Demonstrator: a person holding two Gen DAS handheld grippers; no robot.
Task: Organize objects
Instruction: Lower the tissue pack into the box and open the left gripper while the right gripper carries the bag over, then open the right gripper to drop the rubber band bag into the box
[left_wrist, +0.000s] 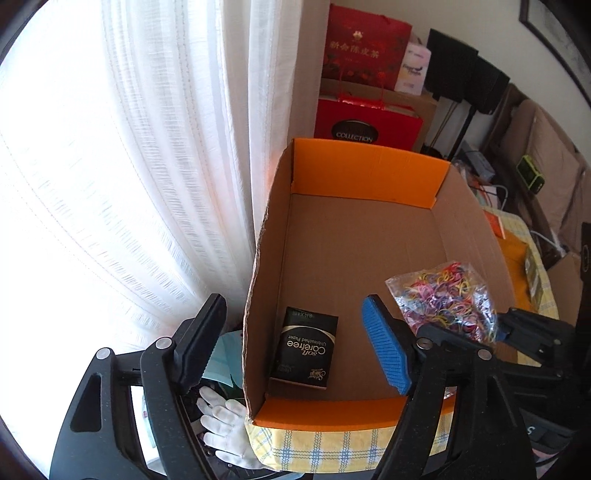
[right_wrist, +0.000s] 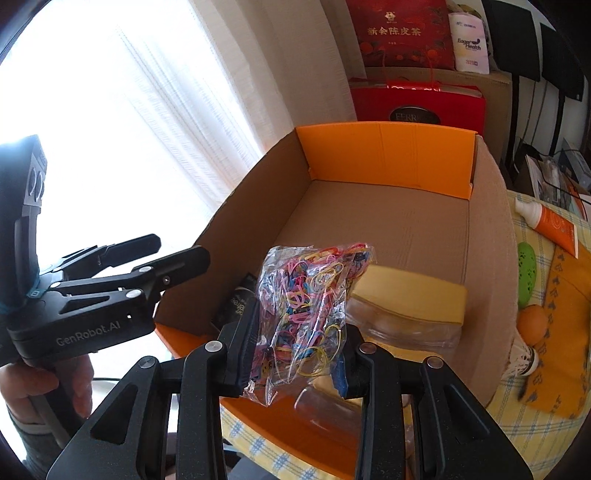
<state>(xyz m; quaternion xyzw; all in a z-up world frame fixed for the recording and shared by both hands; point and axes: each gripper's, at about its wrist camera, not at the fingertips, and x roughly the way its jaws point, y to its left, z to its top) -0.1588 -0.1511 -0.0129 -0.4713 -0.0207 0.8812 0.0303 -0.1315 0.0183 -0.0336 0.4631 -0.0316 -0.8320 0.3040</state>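
An open cardboard box (left_wrist: 369, 229) with orange end flaps stands on a yellow checked tablecloth; it also shows in the right wrist view (right_wrist: 406, 221). A black tissue pack (left_wrist: 304, 352) lies on its floor at the near left. My right gripper (right_wrist: 295, 354) is shut on a clear bag of coloured rubber bands (right_wrist: 314, 295) and holds it above the box's near end; the bag also shows in the left wrist view (left_wrist: 443, 299). My left gripper (left_wrist: 291, 339) is open and empty, above the box's near left corner. A clear container with a yellow lid (right_wrist: 410, 299) sits in the box under the bag.
White curtains (left_wrist: 129, 184) hang to the left. Red gift bags (left_wrist: 365, 48) and boxes stand behind the box. To its right on the tablecloth (right_wrist: 532, 236) lie an orange tube (right_wrist: 550, 225), a green object (right_wrist: 526, 267), an orange ball (right_wrist: 532, 321) and a shuttlecock (right_wrist: 524, 360).
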